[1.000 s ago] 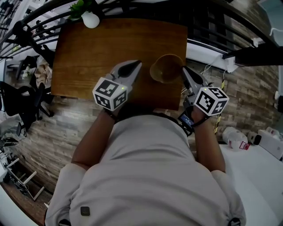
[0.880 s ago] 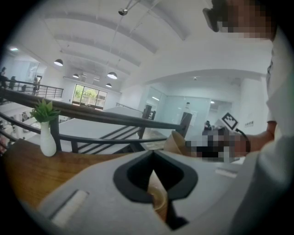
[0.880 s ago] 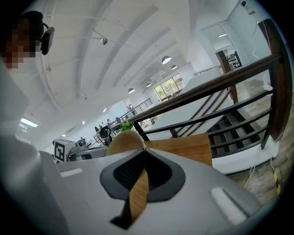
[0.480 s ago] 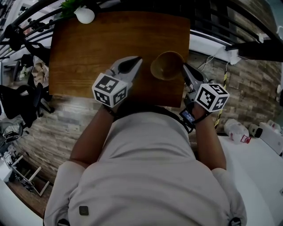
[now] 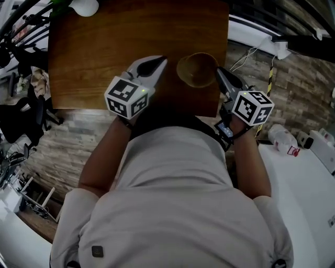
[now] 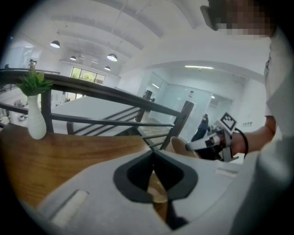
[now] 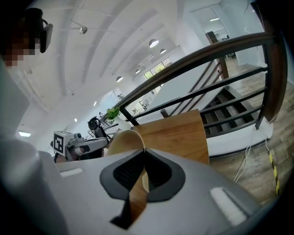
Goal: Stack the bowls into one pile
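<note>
A tan bowl (image 5: pixel 196 70) is over the front right part of the wooden table (image 5: pixel 115 36). My right gripper (image 5: pixel 216 70) is at the bowl's right rim. In the right gripper view its jaws (image 7: pixel 144 150) meet, with the bowl's (image 7: pixel 120 143) pale edge running in between the pads, so it is shut on the rim. My left gripper (image 5: pixel 163 59) is just left of the bowl, apart from it. Its jaws (image 6: pixel 154 151) are shut and hold nothing. From the left gripper view the bowl (image 6: pixel 180 146) shows with the right gripper's tip against it.
A white vase with a green plant (image 5: pixel 84 6) stands at the table's far left corner. A dark railing (image 6: pixel 115 94) runs behind the table. An office chair (image 5: pixel 21 118) is on the left, and a white surface (image 5: pixel 309 183) with a bottle (image 5: pixel 285 141) is on the right.
Both grippers have sunk toward the table together. The bowl has kept its place at the right gripper's tip. The table and vase have slid up in the head view.
</note>
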`<control>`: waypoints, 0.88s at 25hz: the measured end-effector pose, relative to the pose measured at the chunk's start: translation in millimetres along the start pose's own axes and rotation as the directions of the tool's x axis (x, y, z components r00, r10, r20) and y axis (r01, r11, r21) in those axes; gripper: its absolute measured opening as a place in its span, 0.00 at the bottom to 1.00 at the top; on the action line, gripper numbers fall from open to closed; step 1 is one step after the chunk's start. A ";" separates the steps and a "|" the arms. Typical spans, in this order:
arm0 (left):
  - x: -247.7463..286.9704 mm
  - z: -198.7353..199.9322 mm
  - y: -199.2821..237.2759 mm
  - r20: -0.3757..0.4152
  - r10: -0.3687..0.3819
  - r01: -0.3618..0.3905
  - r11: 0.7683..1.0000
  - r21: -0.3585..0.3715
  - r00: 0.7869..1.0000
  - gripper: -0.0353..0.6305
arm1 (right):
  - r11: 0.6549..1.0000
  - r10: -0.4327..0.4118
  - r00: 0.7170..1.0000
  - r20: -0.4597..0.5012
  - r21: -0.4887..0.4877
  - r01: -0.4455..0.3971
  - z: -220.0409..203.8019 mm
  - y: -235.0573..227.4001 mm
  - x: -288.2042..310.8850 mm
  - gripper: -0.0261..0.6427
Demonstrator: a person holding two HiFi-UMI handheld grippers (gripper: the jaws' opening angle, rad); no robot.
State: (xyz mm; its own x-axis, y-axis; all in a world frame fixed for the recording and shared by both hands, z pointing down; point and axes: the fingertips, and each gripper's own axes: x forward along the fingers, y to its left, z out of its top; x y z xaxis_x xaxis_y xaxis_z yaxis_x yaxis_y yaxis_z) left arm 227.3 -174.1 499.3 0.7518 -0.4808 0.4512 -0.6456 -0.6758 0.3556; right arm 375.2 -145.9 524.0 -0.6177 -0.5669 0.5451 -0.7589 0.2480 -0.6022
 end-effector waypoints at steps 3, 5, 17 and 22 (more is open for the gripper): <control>9.7 -12.9 5.3 -0.024 -0.005 0.005 1.000 -0.021 1.000 0.06 | 1.000 -0.005 1.000 -0.027 0.021 0.005 -11.7 -11.8 9.0 0.06; 15.2 -22.1 8.8 -0.041 -0.010 0.009 0.999 -0.034 0.999 0.06 | 0.999 -0.008 0.999 -0.041 0.037 0.009 -18.9 -18.6 15.2 0.06; 45.2 -65.4 5.8 -0.112 -0.040 0.031 0.997 -0.077 0.993 0.06 | 0.996 0.014 0.995 -0.099 0.090 -0.005 -54.0 -43.8 41.5 0.06; 47.4 -75.1 10.4 -0.128 -0.040 0.028 0.995 -0.097 0.991 0.06 | 0.995 0.011 0.994 -0.110 0.104 0.001 -61.6 -48.0 48.6 0.06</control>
State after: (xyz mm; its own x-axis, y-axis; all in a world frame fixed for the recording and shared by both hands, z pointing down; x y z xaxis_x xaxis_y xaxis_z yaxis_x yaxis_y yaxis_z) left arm 246.2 -162.0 585.9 0.7537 -0.3780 0.5376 -0.6344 -0.6318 0.4453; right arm 368.9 -137.0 615.4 -0.6448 -0.4740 0.5996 -0.7339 0.1649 -0.6589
